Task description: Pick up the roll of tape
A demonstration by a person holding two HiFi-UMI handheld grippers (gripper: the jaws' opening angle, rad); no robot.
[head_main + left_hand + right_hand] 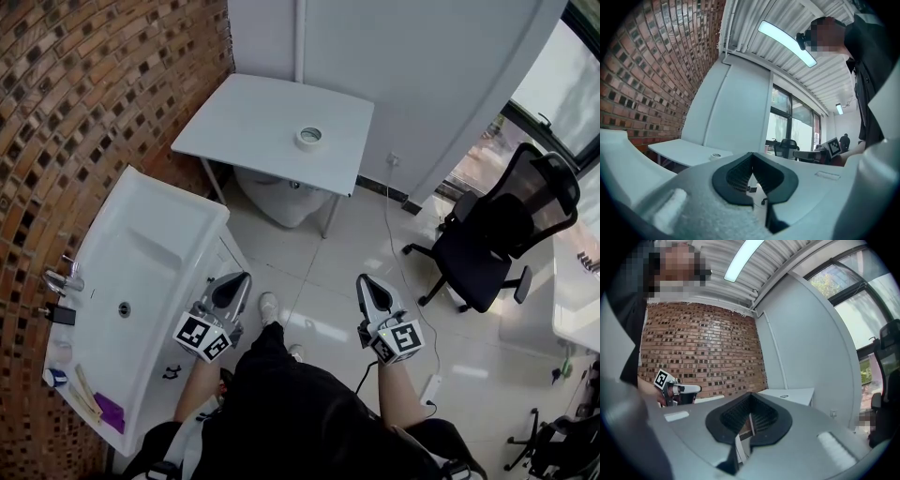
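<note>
The roll of tape (310, 138), a pale ring, lies flat near the right side of a white table (253, 117) standing against the far wall. It shows small and far off in the left gripper view as the tape (715, 155), and as a tiny tape (783, 396) on the tabletop in the right gripper view. My left gripper (245, 278) and right gripper (363, 281) hover side by side over the floor, well short of the table, both pointing level toward it. Each has its jaws shut with nothing between them. The left gripper (752, 155) and the right gripper (751, 396) show their pads together.
A white washbasin (178, 211) with a tap (62, 278) runs along the brick wall at the left. A black office chair (497, 239) stands at the right by the window. A white bin (281, 199) sits under the table. A cable (398, 248) trails across the tiled floor.
</note>
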